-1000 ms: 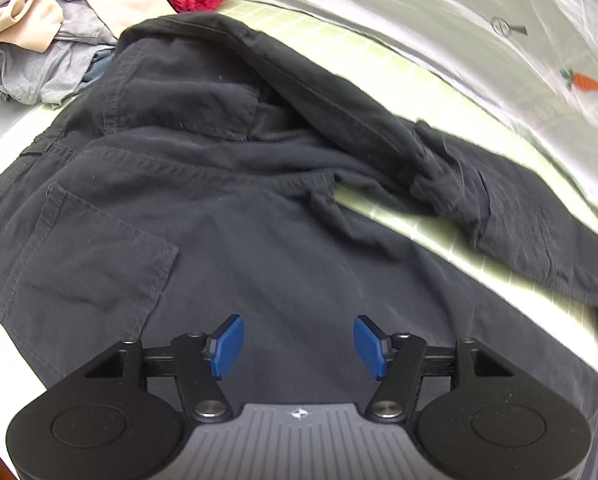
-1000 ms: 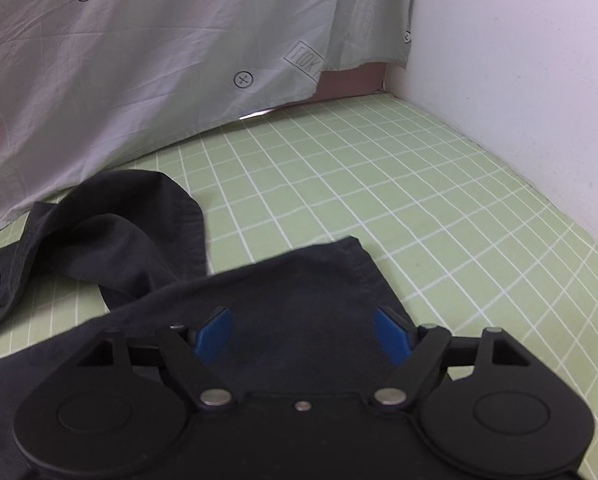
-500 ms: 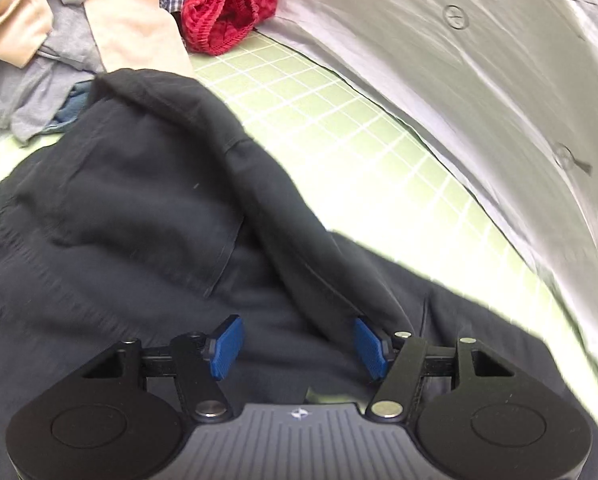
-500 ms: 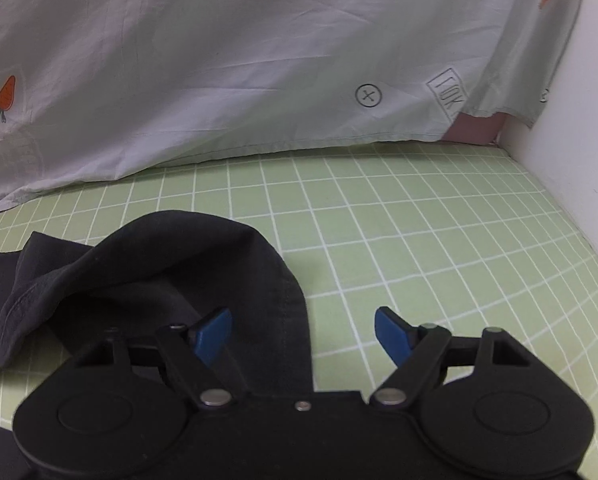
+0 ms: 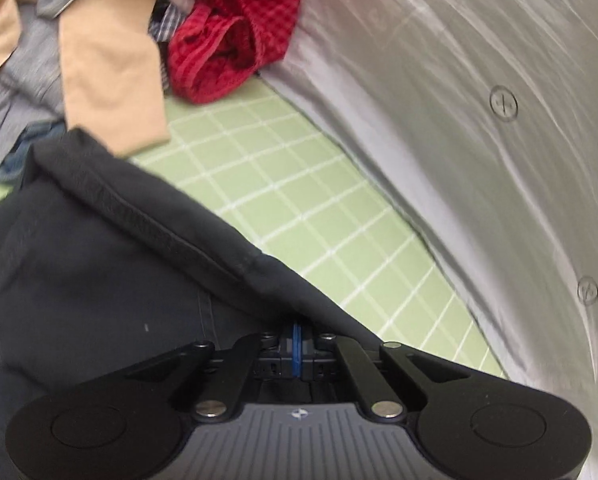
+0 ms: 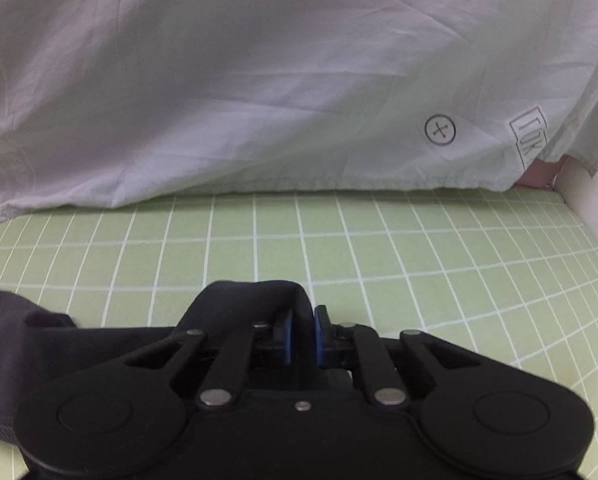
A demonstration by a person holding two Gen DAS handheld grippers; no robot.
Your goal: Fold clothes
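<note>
A dark grey garment (image 5: 99, 280) lies spread on the green checked mat (image 5: 299, 200). In the left wrist view its seamed edge runs diagonally down to my left gripper (image 5: 297, 336). Those jaws are closing, and the blue pads meet on that edge. In the right wrist view a fold of the same dark garment (image 6: 243, 300) arches over my right gripper (image 6: 302, 334). Its jaws are closing too, with the blue pads (image 6: 286, 336) pinching the cloth between them. The rest of the garment trails off to the left.
A heap of other clothes sits at the far left: a red checked piece (image 5: 235, 28), a beige one (image 5: 107, 80) and grey ones. A pale printed sheet (image 6: 299, 80) hangs along the mat's far edge. A white wall (image 6: 595, 200) bounds the right side.
Both grippers slid toward the garment's far edge and went from wide open to closed on the cloth. The left view now shows the clothes heap closer.
</note>
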